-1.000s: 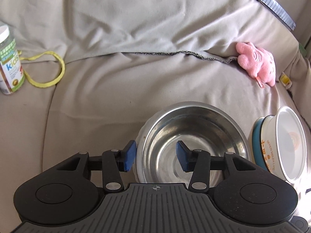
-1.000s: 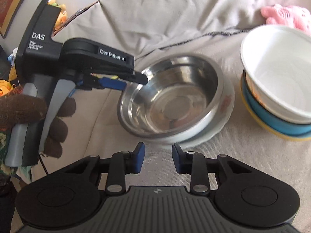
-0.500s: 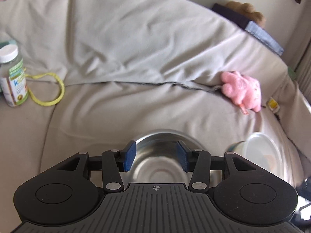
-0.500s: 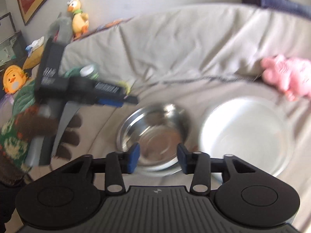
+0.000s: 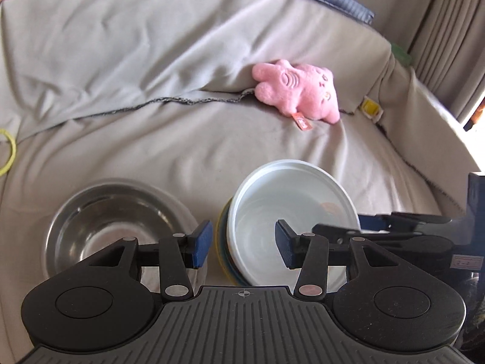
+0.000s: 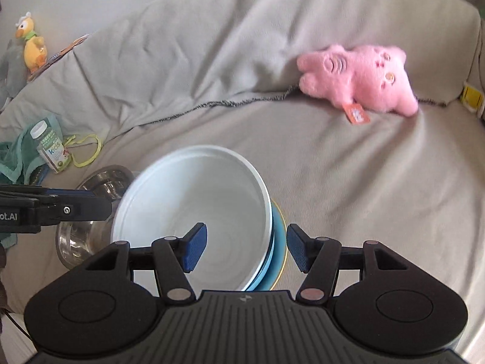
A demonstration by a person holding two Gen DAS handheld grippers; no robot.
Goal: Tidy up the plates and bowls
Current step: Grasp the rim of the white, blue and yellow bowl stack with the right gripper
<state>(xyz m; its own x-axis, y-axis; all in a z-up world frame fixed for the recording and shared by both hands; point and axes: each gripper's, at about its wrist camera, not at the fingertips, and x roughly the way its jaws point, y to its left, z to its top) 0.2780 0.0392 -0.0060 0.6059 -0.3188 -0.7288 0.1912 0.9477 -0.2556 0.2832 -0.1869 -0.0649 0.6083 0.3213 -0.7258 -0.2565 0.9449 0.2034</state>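
A steel bowl sits on a grey-covered sofa, on a pale plate. To its right a white bowl is stacked on a blue bowl and a yellow-rimmed plate. My left gripper is open and empty over the white bowl's left rim. In the right wrist view the white bowl fills the centre, with the blue bowl under it and the steel bowl at left. My right gripper is open and empty, straddling the stack's right rim.
A pink plush toy lies against the sofa back. A vitamin bottle, a yellow cord and a green cloth lie at the left. A duck toy sits behind the sofa.
Both grippers have swung right, from the steel bowl to the white bowl stack. The right gripper has opened wider. The bowls have not moved.
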